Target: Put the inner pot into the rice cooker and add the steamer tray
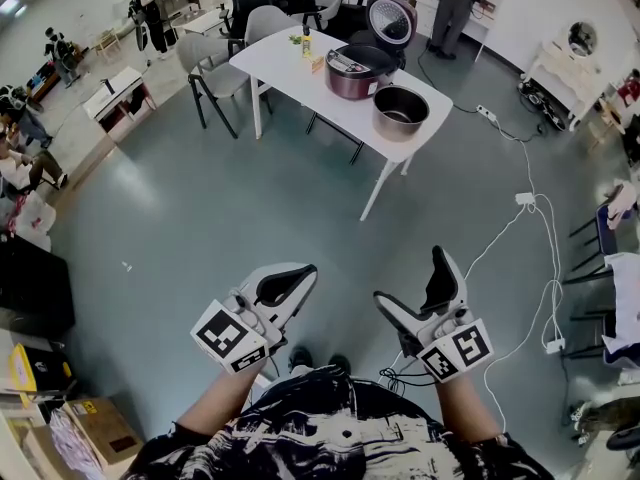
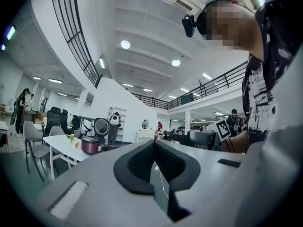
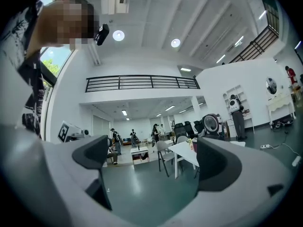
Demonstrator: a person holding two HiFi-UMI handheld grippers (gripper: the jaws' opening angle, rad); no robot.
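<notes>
The only print near me is the black-and-white square marker on each tool's cube. The head view shows both markers, and neither carries any lettering. The rice cooker's (image 1: 358,70) front panel and the cardboard box (image 1: 100,430) at lower left have print too small to read.

From the head view, the dark red rice cooker stands on the white desk (image 1: 283,53) with its lid (image 1: 392,18) tipped up. The inner pot (image 1: 400,111) sits on the desk just beside the cooker, not in it. Both are well apart from my tools across the grey floor. This view alone shows the pot's open mouth, the white cables (image 1: 530,213) and the power strip on the floor.

The left gripper view catches the cooker (image 2: 90,144) side-on, and the right tool's marker (image 2: 222,128) off to the right. The right gripper view shows the desk (image 3: 187,151) edge-on with grey chairs (image 3: 163,152) beside it. It also shows people further back in the room.

Both forearms reach out level from a patterned shirt, and the tools point toward the desk. The left tool (image 1: 297,278) has its dark pads pressed together with nothing between them (image 2: 154,161). The right tool (image 1: 410,280) stands wide, with only floor and room visible between its pads (image 3: 151,162).
</notes>
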